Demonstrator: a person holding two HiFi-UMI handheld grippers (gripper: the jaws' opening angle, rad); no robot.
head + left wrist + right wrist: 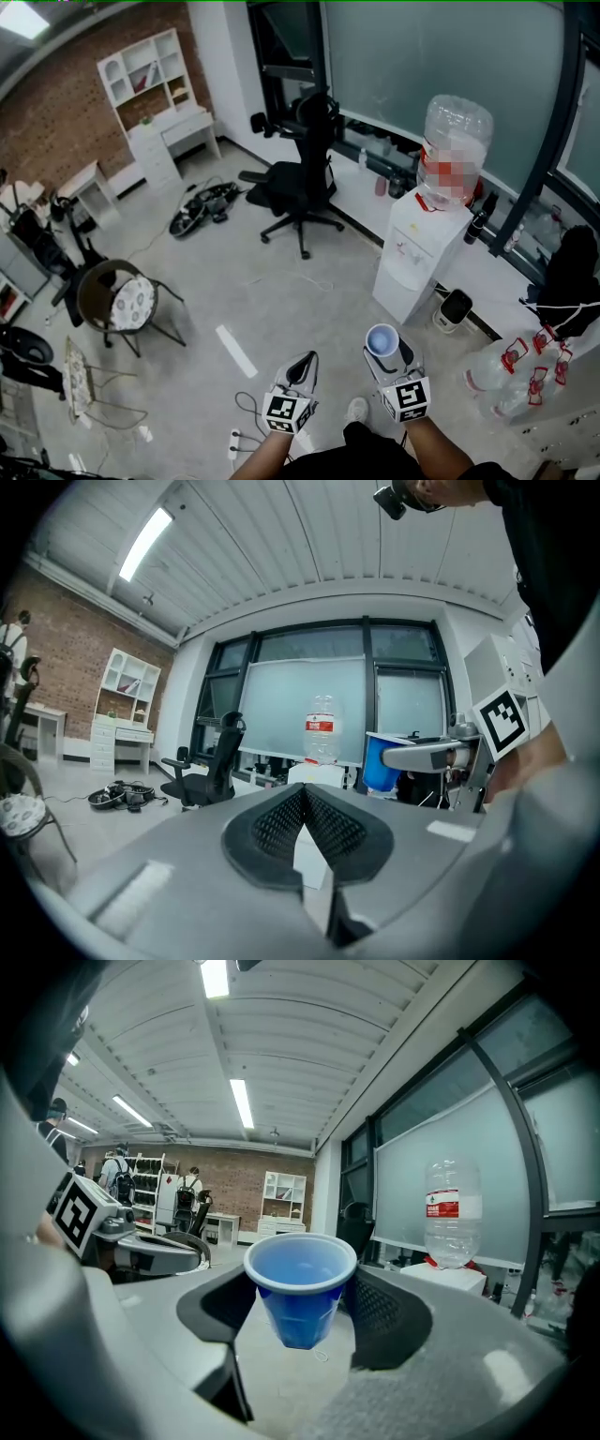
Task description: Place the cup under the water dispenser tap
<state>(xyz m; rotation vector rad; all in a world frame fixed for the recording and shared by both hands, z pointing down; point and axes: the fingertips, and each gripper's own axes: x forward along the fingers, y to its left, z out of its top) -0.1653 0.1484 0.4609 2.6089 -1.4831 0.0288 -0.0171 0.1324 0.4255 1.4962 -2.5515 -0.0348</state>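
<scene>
R gripper point(386, 352) w/ cup point(382, 338), dispenser point(417, 251) apart

grey floor point(253, 281) bears a water dispenser point(417, 248), office chair point(300, 178) and dark tangle point(202, 204).

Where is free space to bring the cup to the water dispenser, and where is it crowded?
The bare floor between the office chair and the water dispenser is free, so its front looks reachable. It is crowded to the dispenser's right in the head view: a small container and clear water jugs stand close.
</scene>
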